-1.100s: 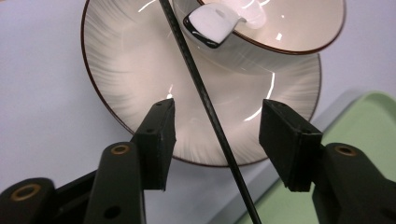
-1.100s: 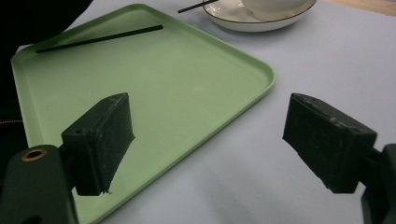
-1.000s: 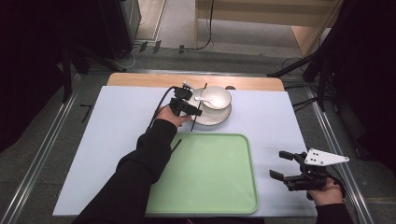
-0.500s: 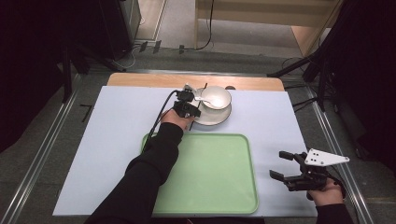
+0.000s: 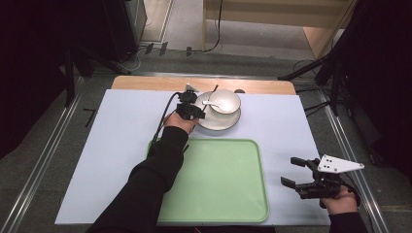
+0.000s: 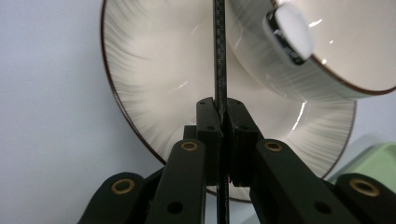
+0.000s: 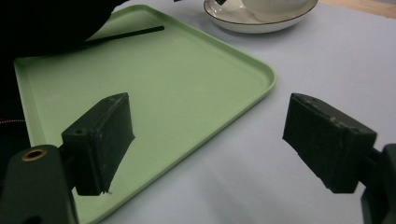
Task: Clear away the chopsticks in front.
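We record a shallow round ceramic saucer [image 5: 217, 122], cream with fine radial brushed streaks and a thin dark brown rim, at the far middle of the pale lilac table mat [image 5: 111, 145]. On it sits a glossy cream bowl [image 5: 225, 101] with the same dark rim, set toward the saucer's right, and inside the bowl lies a spoon with a white bowl-end and dark handle [image 5: 210, 102]. Our left gripper [image 5: 196, 113] rests at the saucer's left edge; in the left gripper view its black jaws [image 6: 219, 126] are clenched on that rim, seen edge-on as a thin dark line running up between the pads. Just near of the saucer lies a smooth, matt, pale green plastic tray with rounded corners and a raised lip [image 5: 252, 204]; our left sleeve [image 5: 150, 179] crosses its left part. Our right gripper [image 5: 291, 171] sits well apart at the tray's right, over bare mat, its blocky black jaws released, spread wide and holding nothing [image 7: 205, 140].
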`<state>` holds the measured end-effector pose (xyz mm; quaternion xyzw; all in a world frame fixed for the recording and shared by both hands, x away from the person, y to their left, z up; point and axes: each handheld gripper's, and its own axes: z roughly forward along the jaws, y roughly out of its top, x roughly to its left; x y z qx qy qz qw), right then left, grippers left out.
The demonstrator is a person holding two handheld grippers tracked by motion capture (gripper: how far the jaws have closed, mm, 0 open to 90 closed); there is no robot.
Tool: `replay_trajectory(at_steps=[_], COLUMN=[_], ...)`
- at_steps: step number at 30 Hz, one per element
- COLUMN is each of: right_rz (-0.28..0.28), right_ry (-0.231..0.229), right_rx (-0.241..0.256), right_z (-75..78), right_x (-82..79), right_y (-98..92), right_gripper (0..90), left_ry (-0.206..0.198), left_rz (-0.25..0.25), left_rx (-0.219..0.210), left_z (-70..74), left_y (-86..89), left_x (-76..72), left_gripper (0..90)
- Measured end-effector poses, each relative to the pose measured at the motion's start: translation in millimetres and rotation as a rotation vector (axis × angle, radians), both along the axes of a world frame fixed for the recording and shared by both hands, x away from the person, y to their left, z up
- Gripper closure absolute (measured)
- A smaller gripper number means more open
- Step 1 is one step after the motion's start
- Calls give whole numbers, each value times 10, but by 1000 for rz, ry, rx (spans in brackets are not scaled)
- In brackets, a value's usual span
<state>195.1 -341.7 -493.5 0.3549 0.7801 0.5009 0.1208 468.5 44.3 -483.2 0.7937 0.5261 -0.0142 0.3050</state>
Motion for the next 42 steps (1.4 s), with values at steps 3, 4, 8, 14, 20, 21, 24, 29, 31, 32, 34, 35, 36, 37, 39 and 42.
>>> replay_trajectory(at_steps=[3,4,8,14,20,21,24,29,31,32,34,35,36,37,39,42], right_rz=[3,3,2,0,-3,-3,-1,-9,-5,-6,-6,-7,-8,-8,-12,-11], right_ry=[-1,-1,-1,4,7,7,6,8,11,11,4,8,7,7,10,10], right_rx=[-1,-2,-7,-9,-6,-6,-13,-9,-11,-12,-9,-10,-11,-11,-4,-3], right_z=[0,0,-5,-6,-11,-11,-8,-14,-11,-7,-7,-7,-9,-9,-8,-13], right_x=[-4,-4,-9,-9,-4,-4,-8,4,-3,-5,-5,-8,-9,-9,-13,-4], right_y=[3,3,-1,3,0,0,5,2,7,5,-2,-4,-7,-7,-11,-12], right_gripper=[165,165,165,165,165,165,165,165,165,165,165,165,165,165,165,165], left_ry=[1,2,-12,-29,-33,-33,-29,-20,-20,-10,-9,-10,-10,-13,-15,-14], left_rz=[-7,-9,-35,-56,-83,-83,-98,-93,-86,-97,-91,-92,-92,-95,-97,-93], left_rx=[-9,-17,-23,-30,-35,-35,-54,-83,-101,-69,-75,-73,-73,-66,-64,-58], left_z=[67,95,250,328,303,303,286,244,204,167,155,154,154,155,154,130], left_y=[68,105,319,521,764,764,852,940,1001,1036,1085,1106,1106,1121,1157,1214], left_x=[-3,-4,-41,-141,-383,-383,-518,-620,-679,-709,-743,-764,-764,-788,-841,-928], left_gripper=[864,864,863,863,863,863,863,863,863,863,863,863,863,863,863,863])
